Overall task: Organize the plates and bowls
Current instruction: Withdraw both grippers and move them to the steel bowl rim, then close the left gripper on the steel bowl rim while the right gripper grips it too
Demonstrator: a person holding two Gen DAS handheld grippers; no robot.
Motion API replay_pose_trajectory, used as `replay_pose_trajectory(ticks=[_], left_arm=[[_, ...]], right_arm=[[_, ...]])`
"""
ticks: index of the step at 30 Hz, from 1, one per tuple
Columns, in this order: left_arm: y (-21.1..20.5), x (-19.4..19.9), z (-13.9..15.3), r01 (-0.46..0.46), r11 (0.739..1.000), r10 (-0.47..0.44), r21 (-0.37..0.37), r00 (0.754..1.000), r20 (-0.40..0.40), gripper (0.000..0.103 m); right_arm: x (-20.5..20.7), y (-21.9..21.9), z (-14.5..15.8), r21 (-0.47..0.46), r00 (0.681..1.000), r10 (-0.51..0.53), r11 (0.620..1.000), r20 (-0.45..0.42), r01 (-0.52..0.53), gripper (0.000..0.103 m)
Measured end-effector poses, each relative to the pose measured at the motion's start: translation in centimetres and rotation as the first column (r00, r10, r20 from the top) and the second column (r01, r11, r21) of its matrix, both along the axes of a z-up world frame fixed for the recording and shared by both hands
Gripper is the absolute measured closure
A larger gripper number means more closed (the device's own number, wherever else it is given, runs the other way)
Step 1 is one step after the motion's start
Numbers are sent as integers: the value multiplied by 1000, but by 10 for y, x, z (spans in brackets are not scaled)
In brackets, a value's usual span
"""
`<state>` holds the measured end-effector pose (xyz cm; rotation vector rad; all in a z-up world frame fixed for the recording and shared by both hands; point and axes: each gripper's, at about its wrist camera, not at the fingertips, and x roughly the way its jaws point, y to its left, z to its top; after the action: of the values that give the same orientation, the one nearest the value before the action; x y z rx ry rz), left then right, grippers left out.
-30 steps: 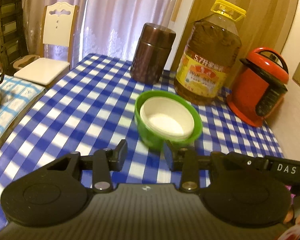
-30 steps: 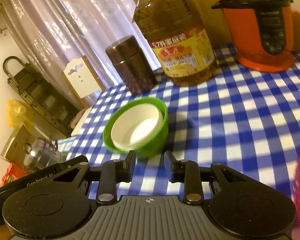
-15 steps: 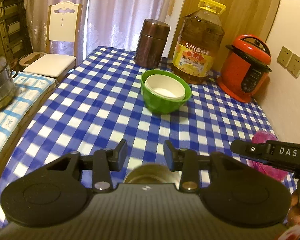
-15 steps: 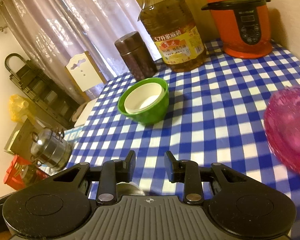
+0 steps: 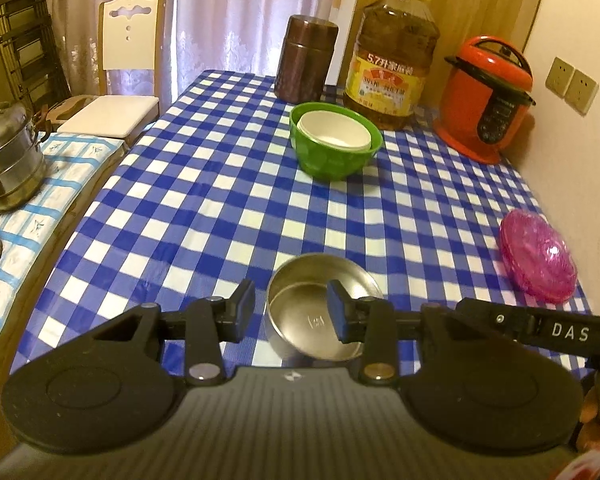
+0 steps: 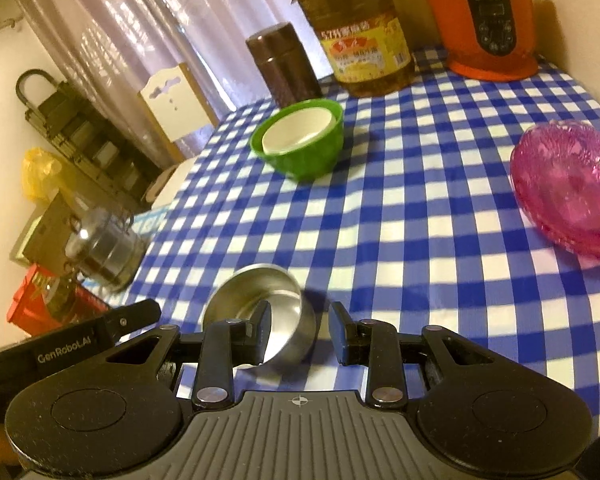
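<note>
Steel bowl (image 5: 320,308), unheld, at six o'clock of green bowl (image 5: 334,146). Left gripper (image 5: 291,307) and right gripper (image 6: 300,330) stand parted, empty. Advice: pinch one rim wall squarely, lift level.

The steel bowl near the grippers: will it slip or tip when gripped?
The steel bowl looks thin and shiny, so probably light and slippery between pads. Its low, wide shape suggests it should sit stable, yet a rim pinch may tilt it.

Each claw (image 5: 291,312) is matte black with a ribbed grey base, round side discs and metal rivets. Blue pads (image 5: 337,312) face its fingers. White lettering marks the other claw (image 6: 300,334).
</note>
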<state>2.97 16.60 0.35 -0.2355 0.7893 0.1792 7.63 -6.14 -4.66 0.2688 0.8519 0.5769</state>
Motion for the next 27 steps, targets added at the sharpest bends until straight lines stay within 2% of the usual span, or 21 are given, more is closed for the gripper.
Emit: replay_pose_trajectory(ticks=[12, 27], left_arm=[[8, 0, -15, -5, 1000, 4, -16, 999, -38, 68], [26, 16, -38, -8, 998, 4, -59, 997, -79, 68]], right_arm=[[-1, 4, -8, -18, 1000, 11, 1000, -24, -11, 71], [18, 25, -32, -18, 997, 26, 999, -70, -27, 71]])
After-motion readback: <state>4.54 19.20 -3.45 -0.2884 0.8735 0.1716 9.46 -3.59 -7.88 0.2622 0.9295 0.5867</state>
